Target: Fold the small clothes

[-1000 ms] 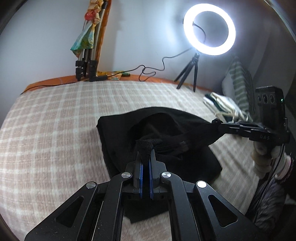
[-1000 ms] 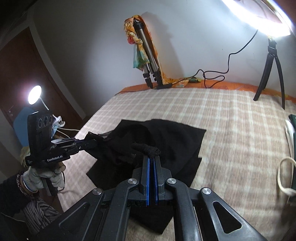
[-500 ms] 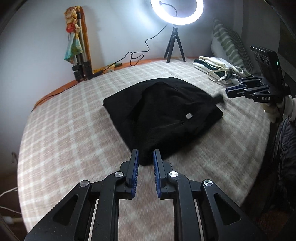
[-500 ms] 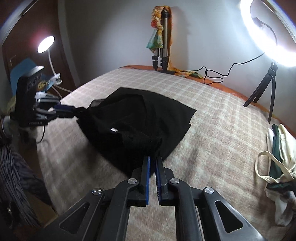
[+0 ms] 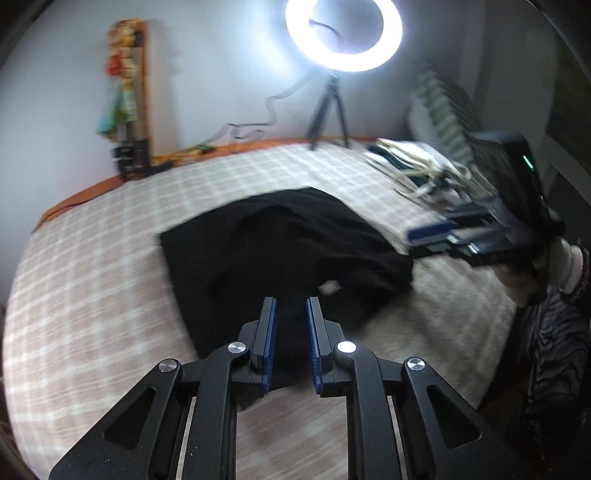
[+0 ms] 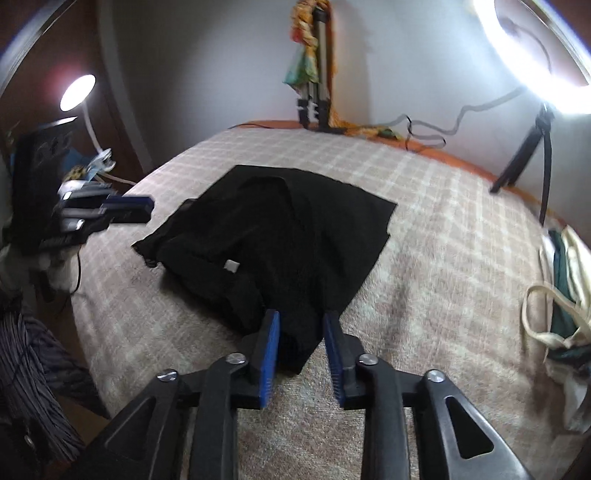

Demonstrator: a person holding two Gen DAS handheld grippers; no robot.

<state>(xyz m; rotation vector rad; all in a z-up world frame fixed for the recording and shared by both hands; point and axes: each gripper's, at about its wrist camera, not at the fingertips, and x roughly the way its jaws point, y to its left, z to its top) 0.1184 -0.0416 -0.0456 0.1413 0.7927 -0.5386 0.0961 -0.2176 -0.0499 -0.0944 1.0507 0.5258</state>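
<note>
A black garment (image 5: pixel 280 251) lies folded in a heap on the checked bed cover, with a small white label (image 5: pixel 330 287) showing; it also shows in the right wrist view (image 6: pixel 280 229). My left gripper (image 5: pixel 291 306) is open and empty, just above the garment's near edge. My right gripper (image 6: pixel 301 319) is open and empty over the garment's near corner. In the left wrist view the right gripper (image 5: pixel 424 234) hovers off the garment's right side. In the right wrist view the left gripper (image 6: pixel 142 208) hovers off its left side.
A lit ring light on a tripod (image 5: pixel 343 33) stands at the far bed edge. A folded tripod with a coloured cloth (image 5: pixel 127 110) leans on the wall. A pile of white and green clothes (image 6: pixel 565 295) lies at the right. A desk lamp (image 6: pixel 77 92) glows at left.
Both grippers held the black garment shut a second ago; both have let go and opened, and pulled back toward the near edge. The garment now lies flat on the bed.
</note>
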